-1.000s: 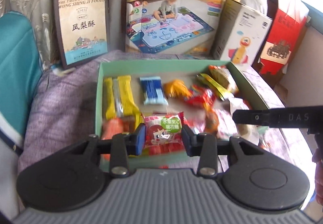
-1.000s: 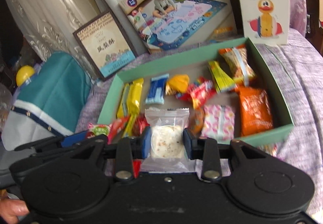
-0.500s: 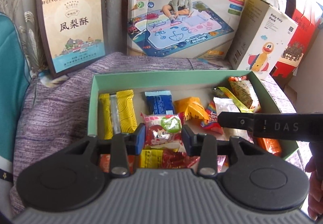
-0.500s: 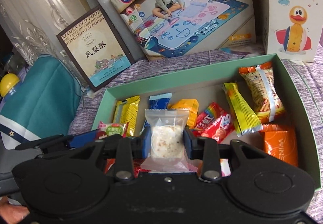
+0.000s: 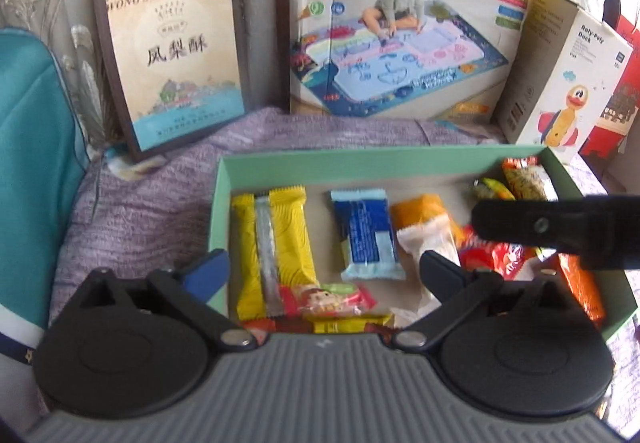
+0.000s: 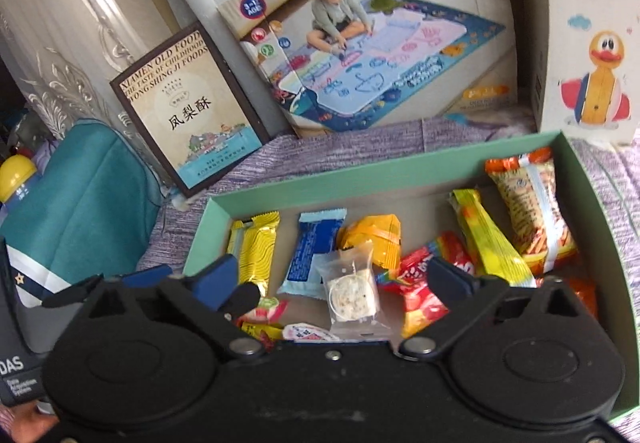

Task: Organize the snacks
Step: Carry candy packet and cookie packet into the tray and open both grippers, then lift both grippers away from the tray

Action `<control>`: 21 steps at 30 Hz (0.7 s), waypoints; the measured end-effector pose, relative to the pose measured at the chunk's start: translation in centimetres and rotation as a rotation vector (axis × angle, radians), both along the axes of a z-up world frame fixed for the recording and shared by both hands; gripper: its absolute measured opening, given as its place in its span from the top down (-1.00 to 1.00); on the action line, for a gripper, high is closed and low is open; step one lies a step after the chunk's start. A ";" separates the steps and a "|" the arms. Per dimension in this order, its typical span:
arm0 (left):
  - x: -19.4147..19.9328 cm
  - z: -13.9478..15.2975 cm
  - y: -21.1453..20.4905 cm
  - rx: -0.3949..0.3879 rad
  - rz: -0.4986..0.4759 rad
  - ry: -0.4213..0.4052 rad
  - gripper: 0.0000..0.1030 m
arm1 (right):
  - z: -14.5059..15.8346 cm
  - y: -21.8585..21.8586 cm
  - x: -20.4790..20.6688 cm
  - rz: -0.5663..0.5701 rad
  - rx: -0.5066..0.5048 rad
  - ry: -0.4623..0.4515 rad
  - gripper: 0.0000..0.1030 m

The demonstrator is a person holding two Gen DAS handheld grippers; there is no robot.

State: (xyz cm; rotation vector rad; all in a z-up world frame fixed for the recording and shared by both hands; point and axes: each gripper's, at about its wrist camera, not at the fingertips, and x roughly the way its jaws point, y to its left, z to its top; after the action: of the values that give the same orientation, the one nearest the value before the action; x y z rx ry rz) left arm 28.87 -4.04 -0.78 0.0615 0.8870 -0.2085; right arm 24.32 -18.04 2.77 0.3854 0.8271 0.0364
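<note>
mint-green cardboard box sits on the purple woven cloth, filled with wrapped snacks. the left gripper has its jaws spread wide, holding nothing, above a small red-and-green cartoon snack packet lying beside the yellow wrapped bar. the right gripper is also spread wide and holding nothing, over a clear plastic pouch with a round pale cake resting among the snacks near the blue wrapper.

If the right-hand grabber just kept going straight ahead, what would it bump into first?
Probably the clear packet with the round white cake, lying in the green box between the open right gripper fingers; depth is uncertain.
</note>
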 end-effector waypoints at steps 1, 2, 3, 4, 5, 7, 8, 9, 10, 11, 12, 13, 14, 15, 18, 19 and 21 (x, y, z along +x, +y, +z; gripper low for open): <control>-0.1 0.0 0.1 0.001 0.003 0.009 -1.00 | 0.2 0.1 -0.2 0.004 -0.005 0.000 -1.00; -0.3 0.1 0.1 0.000 0.004 0.013 -1.00 | 0.4 0.1 -0.4 0.009 -0.008 0.001 -1.00; -0.6 0.2 0.1 -0.002 0.002 0.015 -1.00 | 0.5 0.2 -0.6 0.010 -0.013 0.004 -1.00; -0.9 0.4 0.1 -0.003 -0.001 0.015 -1.00 | 0.8 0.2 -0.9 0.011 -0.019 0.009 -1.00; -1.3 0.6 0.1 -0.003 -0.005 0.015 -1.00 | 1.0 0.2 -1.2 0.012 -0.023 0.013 -1.00; -2.2 1.1 0.0 0.003 -0.013 0.011 -1.00 | 1.5 0.2 -2.1 0.011 -0.025 0.012 -1.00; -2.8 1.4 0.0 0.007 -0.015 0.007 -1.00 | 1.8 0.0 -2.7 0.010 -0.025 0.009 -1.00; -3.3 1.7 0.0 0.008 -0.019 0.005 -1.00 | 2.0 0.0 -3.2 0.008 -0.025 0.006 -1.00; -4.0 2.0 0.0 0.005 -0.024 0.003 -1.00 | 2.3 -0.1 -3.9 0.005 -0.026 0.004 -1.00; -4.7 2.2 0.0 0.002 -0.031 0.000 -1.00 | 2.5 -0.2 -4.5 0.003 -0.026 0.002 -1.00; -5.4 2.5 0.1 -0.001 -0.034 -0.003 -1.00 | 2.6 -0.3 -5.2 0.001 -0.027 0.000 -1.00; -6.1 2.8 0.1 -0.006 -0.035 -0.006 -1.00 | 2.7 -0.5 -5.9 -0.002 -0.029 -0.002 -1.00; -6.8 3.0 0.1 -0.013 -0.035 -0.005 -1.00 | 2.9 -0.8 -6.8 -0.008 -0.029 -0.005 -1.00; -7.5 3.2 0.1 -0.025 -0.038 -0.003 -1.00 | 2.9 -1.0 -7.5 -0.014 -0.029 -0.006 -1.00; -9.7 3.6 -0.5 -0.063 -0.060 0.003 -1.00 | 3.1 -2.2 -10.1 -0.046 -0.027 -0.005 -1.00; -10.4 3.6 -1.0 -0.069 -0.070 0.005 -1.00 | 3.0 -2.7 -10.9 -0.058 -0.025 -0.003 -1.00; -11.7 3.4 -2.0 -0.074 -0.097 0.013 -1.00 | 2.9 -3.8 -12.8 -0.085 -0.021 0.004 -1.00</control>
State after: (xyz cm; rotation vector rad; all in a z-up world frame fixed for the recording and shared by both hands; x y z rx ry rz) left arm 17.13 -6.03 2.64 0.0341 0.8893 -0.3325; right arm 11.56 -21.80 5.63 0.4003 0.8135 -0.0521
